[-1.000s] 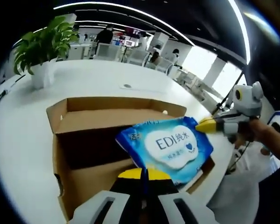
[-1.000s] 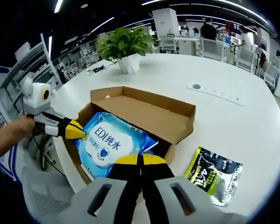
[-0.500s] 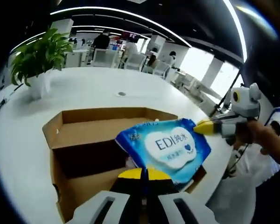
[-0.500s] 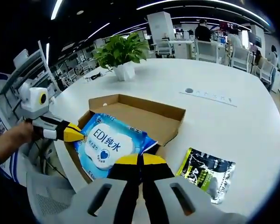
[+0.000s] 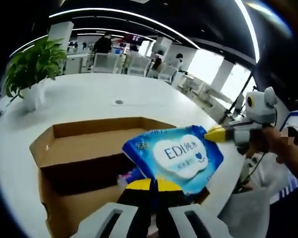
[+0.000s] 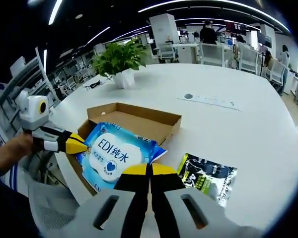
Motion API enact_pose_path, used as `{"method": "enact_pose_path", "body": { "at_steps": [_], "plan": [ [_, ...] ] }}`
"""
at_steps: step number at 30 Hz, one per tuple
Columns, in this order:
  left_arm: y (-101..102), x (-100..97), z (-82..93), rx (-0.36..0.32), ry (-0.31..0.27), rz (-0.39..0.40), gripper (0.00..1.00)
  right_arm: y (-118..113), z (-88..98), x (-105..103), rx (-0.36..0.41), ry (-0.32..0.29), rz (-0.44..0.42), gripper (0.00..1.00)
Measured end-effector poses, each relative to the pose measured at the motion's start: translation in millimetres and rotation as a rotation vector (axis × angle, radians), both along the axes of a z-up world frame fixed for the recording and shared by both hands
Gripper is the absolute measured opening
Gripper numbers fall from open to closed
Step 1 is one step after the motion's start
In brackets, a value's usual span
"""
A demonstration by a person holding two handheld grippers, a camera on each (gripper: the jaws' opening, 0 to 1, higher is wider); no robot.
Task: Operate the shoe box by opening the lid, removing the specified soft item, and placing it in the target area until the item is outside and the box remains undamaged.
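A blue wipes pack [image 5: 175, 157] printed "EDI" hangs above the open brown shoe box [image 5: 89, 127], held at two ends. My left gripper [image 5: 151, 182] is shut on its near edge. My right gripper [image 5: 209, 134], held by a hand, comes in from the right and pinches the far corner. In the right gripper view the same wipes pack [image 6: 113, 154] sits over the shoe box's [image 6: 139, 108] near end. There my right gripper [image 6: 150, 167] is shut on the pack's edge and my left gripper [image 6: 82, 145] grips its left corner.
A black and green packet [image 6: 207, 176] lies on the white table [image 6: 238, 129] to the right of the box. A potted plant [image 6: 117, 62] stands beyond the box. Chairs and people are far behind. Something pink shows inside the box [image 5: 123, 177].
Both grippers have risen with the wipes pack between them. The box looks smaller and lower in both views, and more of the table shows around it.
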State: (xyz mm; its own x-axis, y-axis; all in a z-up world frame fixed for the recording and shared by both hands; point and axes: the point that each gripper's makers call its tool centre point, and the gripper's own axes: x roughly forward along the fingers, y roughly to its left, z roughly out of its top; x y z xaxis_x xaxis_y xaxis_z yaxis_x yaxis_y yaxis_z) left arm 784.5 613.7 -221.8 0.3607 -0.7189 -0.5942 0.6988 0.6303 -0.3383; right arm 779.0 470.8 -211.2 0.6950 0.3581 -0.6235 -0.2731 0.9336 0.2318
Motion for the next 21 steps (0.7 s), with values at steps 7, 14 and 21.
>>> {"method": "enact_pose_path", "body": {
  "at_steps": [7,14,21],
  "plan": [
    [-21,-3.0,3.0,-0.004,-0.003,-0.017,0.00,-19,2.5,-7,0.004,0.006,-0.031,0.00],
    [-41,-7.6,2.2,-0.005,-0.005,-0.043,0.00,-39,4.7,-14,0.008,0.010,-0.054,0.00],
    [-60,-11.2,4.9,-0.010,-0.006,-0.053,0.00,-57,3.7,-16,0.006,0.013,-0.076,0.00]
  ]
}}
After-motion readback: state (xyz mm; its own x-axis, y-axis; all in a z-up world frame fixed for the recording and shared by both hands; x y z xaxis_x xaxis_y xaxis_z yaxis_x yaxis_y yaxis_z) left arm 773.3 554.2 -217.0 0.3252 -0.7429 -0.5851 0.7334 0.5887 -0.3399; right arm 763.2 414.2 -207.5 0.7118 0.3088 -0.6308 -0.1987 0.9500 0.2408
